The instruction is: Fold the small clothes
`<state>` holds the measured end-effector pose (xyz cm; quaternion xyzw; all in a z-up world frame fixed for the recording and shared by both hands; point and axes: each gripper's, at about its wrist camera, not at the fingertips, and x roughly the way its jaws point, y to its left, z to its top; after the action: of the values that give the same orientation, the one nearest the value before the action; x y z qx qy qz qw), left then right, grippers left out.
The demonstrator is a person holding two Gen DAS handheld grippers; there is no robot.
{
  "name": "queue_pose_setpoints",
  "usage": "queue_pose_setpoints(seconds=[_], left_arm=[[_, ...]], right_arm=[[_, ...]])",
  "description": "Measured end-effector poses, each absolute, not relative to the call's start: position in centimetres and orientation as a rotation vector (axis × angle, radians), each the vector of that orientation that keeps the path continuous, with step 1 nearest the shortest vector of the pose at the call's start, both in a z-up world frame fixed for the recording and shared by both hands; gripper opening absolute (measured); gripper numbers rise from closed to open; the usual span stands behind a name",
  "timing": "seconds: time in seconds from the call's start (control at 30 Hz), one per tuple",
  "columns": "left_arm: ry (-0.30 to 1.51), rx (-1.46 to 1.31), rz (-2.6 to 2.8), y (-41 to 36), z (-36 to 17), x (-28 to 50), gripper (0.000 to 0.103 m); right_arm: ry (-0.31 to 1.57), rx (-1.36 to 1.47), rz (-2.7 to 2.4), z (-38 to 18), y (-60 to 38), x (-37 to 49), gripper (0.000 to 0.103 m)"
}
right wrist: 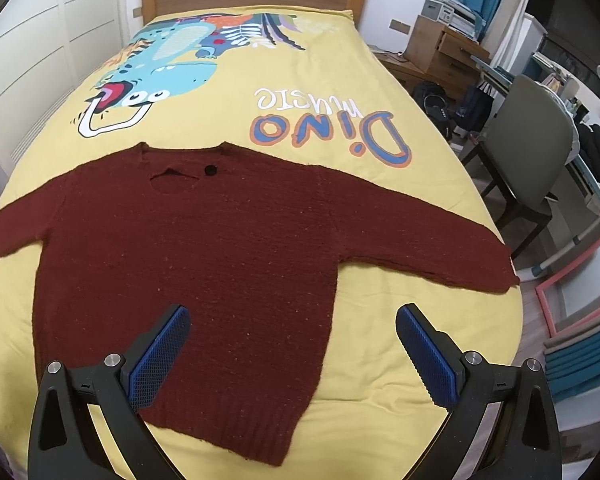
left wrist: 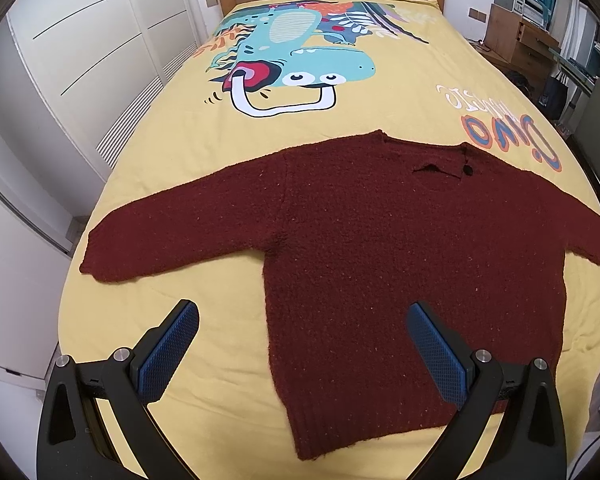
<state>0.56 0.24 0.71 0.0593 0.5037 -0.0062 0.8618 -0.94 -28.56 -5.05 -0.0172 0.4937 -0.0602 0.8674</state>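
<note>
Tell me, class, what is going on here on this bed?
A person holds a pair of tongs in each hand above a dark red sweater spread flat on a yellow dinosaur bedspread, sleeves out to both sides. The left tongs and right tongs are both open and hold nothing, poised near the sweater's hem. No fold has been made yet; the folding is only about to start.
</note>
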Motion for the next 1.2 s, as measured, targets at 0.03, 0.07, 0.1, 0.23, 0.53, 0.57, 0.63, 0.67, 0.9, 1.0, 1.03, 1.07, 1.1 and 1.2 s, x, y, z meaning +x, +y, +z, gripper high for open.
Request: queue_pose_setpoints(seconds=[0.03, 0.07, 0.1, 0.23, 0.53, 0.57, 0.63, 0.67, 0.9, 1.0, 1.03, 1.07, 1.1, 1.2], left_arm=[[1.057, 0.125, -0.013, 0.29, 0.73, 0.56, 0.102], [1.058, 0.125, -0.014, 0.33, 0.77, 0.58, 0.102], [1.057, 0.125, -0.015, 0.34, 0.79, 0.56, 0.102], [1.057, 0.127, -0.013, 0.43, 0.79, 0.39, 0.102], [1.053, 0.127, -0.027, 0.43, 0.88, -0.02, 0.102], [1.054, 0.131, -0.024, 0.41, 0.9, -0.08, 0.102], [1.051, 0.14, -0.021, 0.35, 0.97, -0.15, 0.102], [1.047, 0.148, -0.02, 0.31, 1.0, -0.19, 0.102], [1.052, 0.149, -0.029, 0.36, 0.94, -0.14, 0.102], [1.054, 0.15, -0.033, 0.27, 0.89, -0.07, 0.102], [1.054, 0.151, -0.034, 0.22, 0.88, -0.07, 0.102], [1.056, 0.154, -0.035, 0.14, 0.82, -0.03, 0.102], [1.057, 0.156, -0.035, 0.08, 0.77, -0.01, 0.102], [1.06, 0.155, -0.042, 0.01, 0.67, -0.02, 0.102]], right_arm=[[1.034, -0.037, -0.126, -5.05, -28.54, -0.93, 0.102], [1.033, -0.038, -0.127, -5.01, -28.58, -0.95, 0.102], [1.033, -0.04, -0.129, -4.96, -28.59, -0.96, 0.102], [1.031, -0.042, -0.134, -4.87, -28.62, -1.07, 0.102], [1.042, -0.047, -0.146, -4.94, -28.84, -1.18, 0.102], [1.042, -0.049, -0.146, -4.92, -28.81, -1.19, 0.102], [1.041, -0.053, -0.146, -4.9, -28.7, -1.22, 0.102], [1.042, -0.054, -0.146, -4.9, -28.63, -1.24, 0.102], [1.049, -0.063, -0.141, -5.13, -28.45, -1.33, 0.102], [1.05, -0.064, -0.142, -5.16, -28.46, -1.35, 0.102], [1.049, -0.064, -0.142, -5.16, -28.43, -1.37, 0.102], [1.048, -0.064, -0.142, -5.16, -28.4, -1.4, 0.102], [1.047, -0.063, -0.142, -5.19, -28.43, -1.39, 0.102], [1.05, -0.063, -0.144, -5.26, -28.45, -1.42, 0.102]])
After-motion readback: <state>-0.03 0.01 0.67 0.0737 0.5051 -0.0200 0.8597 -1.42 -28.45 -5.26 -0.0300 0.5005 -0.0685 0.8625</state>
